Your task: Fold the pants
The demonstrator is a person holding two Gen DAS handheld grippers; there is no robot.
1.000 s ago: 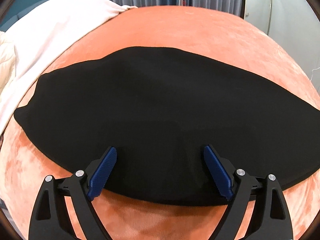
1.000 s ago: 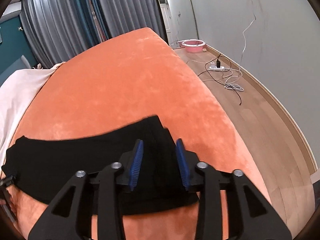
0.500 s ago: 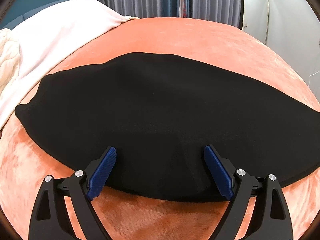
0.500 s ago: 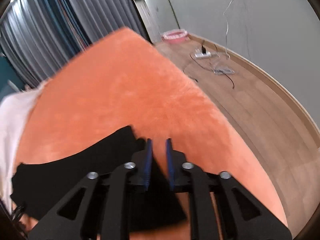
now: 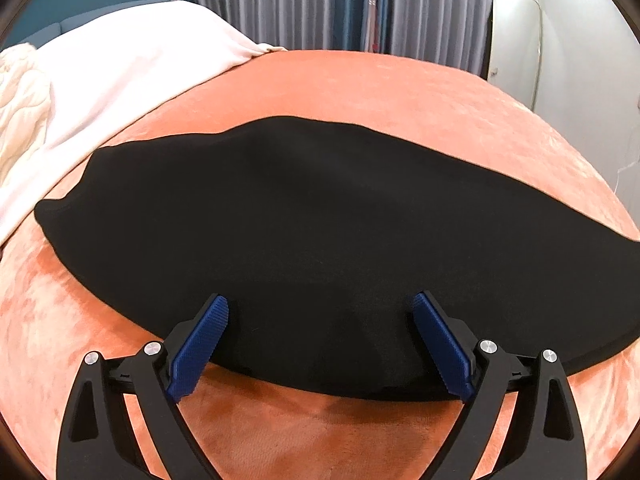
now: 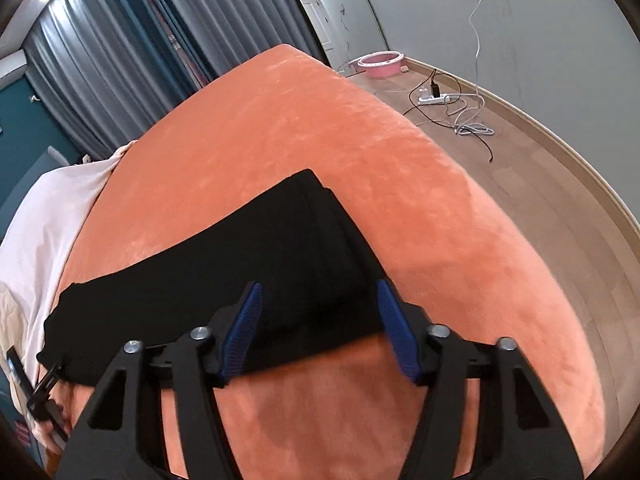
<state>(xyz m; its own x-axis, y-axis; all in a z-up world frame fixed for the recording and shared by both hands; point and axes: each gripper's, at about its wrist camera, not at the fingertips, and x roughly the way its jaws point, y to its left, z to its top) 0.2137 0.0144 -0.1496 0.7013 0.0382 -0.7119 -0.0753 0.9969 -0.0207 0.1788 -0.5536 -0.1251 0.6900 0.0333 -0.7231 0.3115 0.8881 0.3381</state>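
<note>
No brand, tag or lettering reads anywhere on the fabric from either of your cameras. The pants (image 5: 320, 232) lie flat on the orange bedspread (image 5: 360, 92), a plain black strip, matte and smooth, with barely a wrinkle showing. Their long axis runs side to side across your left wrist view, one end towards the white blanket (image 5: 120, 68) on the left, the other running out past the right edge of the frame. In your right wrist view the same pants (image 6: 240, 264) stretch away to the left from a squared end, where a stitched band crosses the cloth near the edge; whether that is waist or hem I cannot tell.

Your left gripper (image 5: 320, 340) hangs over the near long edge, blue pads (image 5: 198, 346) spread wide, nothing between them but the cloth below. Your right gripper (image 6: 320, 328) sits over the squared end, fingers also spread apart and gripping nothing, with the near corner of the fabric lying in the gap between them.

Beyond the bed, a white power strip (image 6: 434, 99) with trailing cables rests on the wooden floor, and grey curtains (image 6: 160, 40) hang behind.
</note>
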